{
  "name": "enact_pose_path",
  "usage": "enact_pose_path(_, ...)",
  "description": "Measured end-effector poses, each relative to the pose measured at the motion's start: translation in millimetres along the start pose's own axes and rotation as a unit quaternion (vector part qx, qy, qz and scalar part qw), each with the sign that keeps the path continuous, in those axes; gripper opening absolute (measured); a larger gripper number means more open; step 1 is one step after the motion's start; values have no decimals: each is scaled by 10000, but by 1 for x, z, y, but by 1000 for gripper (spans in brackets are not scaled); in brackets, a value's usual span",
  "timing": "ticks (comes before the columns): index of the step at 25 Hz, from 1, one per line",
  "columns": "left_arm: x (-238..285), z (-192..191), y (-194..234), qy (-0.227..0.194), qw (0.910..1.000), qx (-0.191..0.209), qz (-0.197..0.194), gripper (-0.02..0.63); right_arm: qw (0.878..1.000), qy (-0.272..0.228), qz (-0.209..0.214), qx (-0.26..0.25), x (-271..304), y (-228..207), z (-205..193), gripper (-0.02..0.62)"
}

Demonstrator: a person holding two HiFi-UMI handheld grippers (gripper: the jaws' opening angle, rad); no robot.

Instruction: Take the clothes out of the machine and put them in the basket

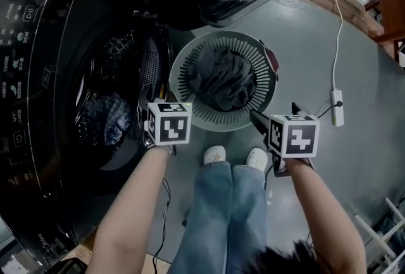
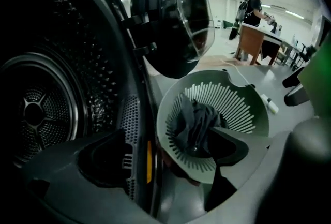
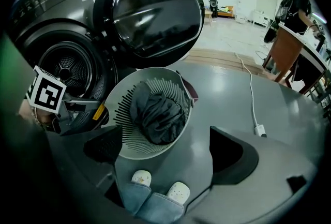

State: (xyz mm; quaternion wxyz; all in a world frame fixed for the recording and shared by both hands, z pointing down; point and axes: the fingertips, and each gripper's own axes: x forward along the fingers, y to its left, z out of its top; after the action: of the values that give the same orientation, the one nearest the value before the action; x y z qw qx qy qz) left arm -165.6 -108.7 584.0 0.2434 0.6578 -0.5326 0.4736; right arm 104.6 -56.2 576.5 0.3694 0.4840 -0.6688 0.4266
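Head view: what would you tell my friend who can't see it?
Looking down, a person holds two open, empty grippers: the left gripper at the open front of the washing machine, the right gripper over the grey floor. Ahead of them sits a round basket holding dark clothes, and a blue garment lies in the drum.

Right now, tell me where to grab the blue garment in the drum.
Probably pinch a raised fold on top of the blue garment, reaching in through the open doorway from the front. It lies crumpled low in the drum, so bunched folds stand up.
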Motion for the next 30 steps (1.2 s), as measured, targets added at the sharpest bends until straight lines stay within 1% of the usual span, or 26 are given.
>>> enact_pose_path(4, -6, -28, 40, 218, 9979, -262, 555, 472, 9999, 45, 79, -48, 10, 14, 0, 526)
enact_pose_path(7, -15, -51, 62, 388, 9943, -490, 859, 471, 9998, 137, 114, -122, 15, 25, -4, 526)
enact_pose_path(9, -19, -64, 72, 470, 9920, -642, 979, 471, 9992, 220, 190, -277, 19, 36, -7, 526)
enact_pose_path(11, -22, -74, 83, 529, 9890, -821, 1107, 471, 9972, 317, 299, -614, 24, 51, -10, 526)
enact_pose_path(13, -25, -82, 94, 573, 9859, -946, 1258, 471, 9925, 403, 412, -1074, 28, 66, -10, 526)
enact_pose_path(15, -27, -88, 104, 619, 9836, -977, 1384, 471, 9869, 464, 518, -1454, 30, 79, -9, 526)
enact_pose_path(16, -28, -91, 109, 651, 9826, -959, 1451, 471, 9851, 468, 560, -1555, 31, 84, -8, 526)
enact_pose_path(18, -27, -99, 120, 726, 9806, -875, 1599, 471, 9845, 458, 601, -1585, 35, 89, -7, 526)
enact_pose_path(21, -25, -103, 140, 761, 9763, -844, 1843, 471, 9854, 629, 623, -1455, 43, 91, -12, 526)
enact_pose_path(23, -26, -103, 152, 752, 9709, -1000, 2043, 470, 9852, 622, 614, -1473, 44, 92, -11, 526)
enact_pose_path(25, -29, -104, 163, 789, 9632, -1223, 2261, 469, 9853, 605, 604, -1481, 45, 91, -10, 526)
enact_pose_path(27, -30, -107, 172, 941, 9570, -1305, 2414, 469, 9849, 657, 634, -1471, 47, 90, -11, 526)
enact_pose_path(30, -23, -112, 179, 1340, 9528, -1124, 2482, 469, 9829, 700, 701, -1552, 51, 91, -11, 526)
